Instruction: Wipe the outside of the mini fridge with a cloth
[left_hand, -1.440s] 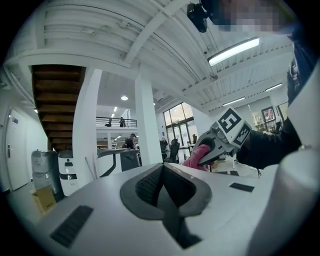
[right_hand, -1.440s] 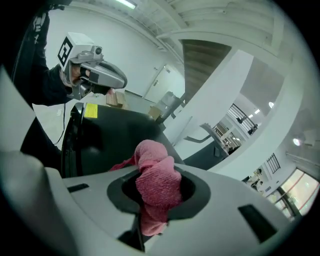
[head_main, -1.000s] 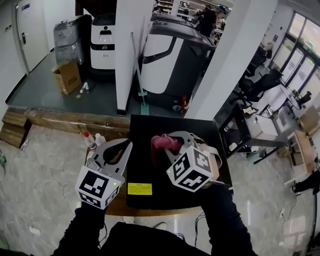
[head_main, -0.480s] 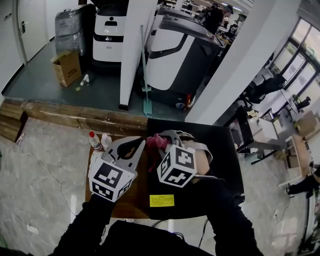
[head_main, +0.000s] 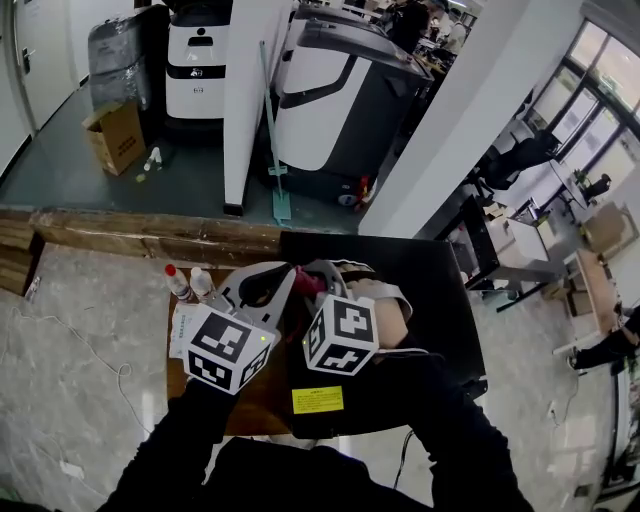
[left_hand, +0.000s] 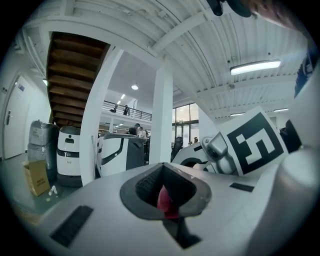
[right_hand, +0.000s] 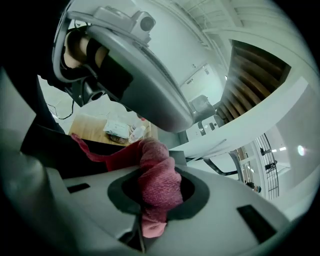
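Evidently, the left gripper (left_hand: 167, 201) and right gripper (right_hand: 154, 202) each pinched the pink cloth (right_hand: 159, 182) tight, which needed spreading flat against the black mini fridge (head_main: 425, 275).

Large open-plan workplace, part office, part robot depot.
- White service robot (head_main: 200, 70) and bulkier grey-white machine (head_main: 340, 95) parked on grey floor (head_main: 70, 180) either side of white pillar (head_main: 245, 100).
- Plastic-wrapped unit (head_main: 115, 50) and open cardboard box (head_main: 112, 137) near robot.
- Office chairs (head_main: 515, 160) and desks (head_main: 590, 230) along tall windows (head_main: 600, 100) at right.
- Overhead: ribbed white ceiling (left_hand: 200, 45), strip light (left_hand: 255, 66), underside of wooden staircase (left_hand: 70, 65), railed mezzanine (left_hand: 125, 107).
- Marbled stone floor (head_main: 70, 330) in foreground.
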